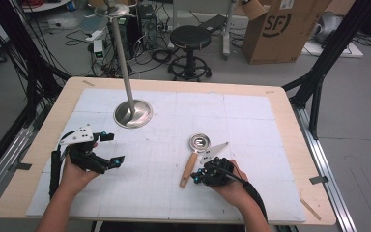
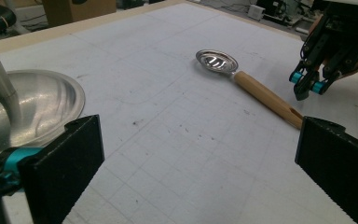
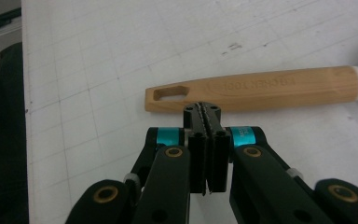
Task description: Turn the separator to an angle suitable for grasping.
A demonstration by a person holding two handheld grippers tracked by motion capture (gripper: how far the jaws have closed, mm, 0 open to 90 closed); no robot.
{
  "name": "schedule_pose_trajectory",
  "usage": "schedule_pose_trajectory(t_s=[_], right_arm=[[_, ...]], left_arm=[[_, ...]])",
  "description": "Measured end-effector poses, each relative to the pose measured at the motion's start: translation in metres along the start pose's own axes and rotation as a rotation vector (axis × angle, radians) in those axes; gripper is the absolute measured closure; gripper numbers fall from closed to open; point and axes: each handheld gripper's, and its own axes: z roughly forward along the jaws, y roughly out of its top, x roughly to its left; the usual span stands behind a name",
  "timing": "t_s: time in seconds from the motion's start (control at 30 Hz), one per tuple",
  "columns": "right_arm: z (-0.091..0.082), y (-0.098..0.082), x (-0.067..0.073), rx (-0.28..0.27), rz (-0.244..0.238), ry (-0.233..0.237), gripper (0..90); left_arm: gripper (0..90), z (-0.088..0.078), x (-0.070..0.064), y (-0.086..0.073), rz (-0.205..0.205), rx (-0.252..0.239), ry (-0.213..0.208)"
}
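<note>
White gridded mat [image 1: 174, 193]: right gripper [image 1: 196, 178] low, jaws pressed together beside spoon [image 1: 193, 162]; left gripper [image 1: 111, 150] spread

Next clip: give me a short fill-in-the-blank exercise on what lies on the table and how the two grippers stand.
1. The strainer spoon has a round metal bowl and a handle made of ____.
2. The right gripper has its jaws ____, with nothing between them, just short of the handle.
3. The left gripper holds its jaws wide ____ above the white mat.
4. The tall metal pole rises from a round ____ base on the mat.

Missing words: wood; shut; open; metal
</note>
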Motion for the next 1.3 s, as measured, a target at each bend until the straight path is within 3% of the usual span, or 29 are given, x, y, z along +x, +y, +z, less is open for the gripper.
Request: schedule_pose_trajectory(t_s=[0.37, 0.8, 1.3], right_arm=[[0.014, 0.006, 0.004, 0.024, -0.018, 0.001, 89.6], [0.027, 0.02, 0.01, -0.006, -0.044, -0.024, 89.6], [0.043, 0.04, 0.008, 0.002, -0.025, -0.051, 89.6]], left_arm=[[1.7, 0.0, 0.0, 0.001, 0.0, -0.002, -0.001], [1.8, 0.0, 0.0, 0.001, 0.003, 0.004, 0.002], [1.7, 0.0, -0.001, 0.001, -0.004, 0.004, 0.004]])
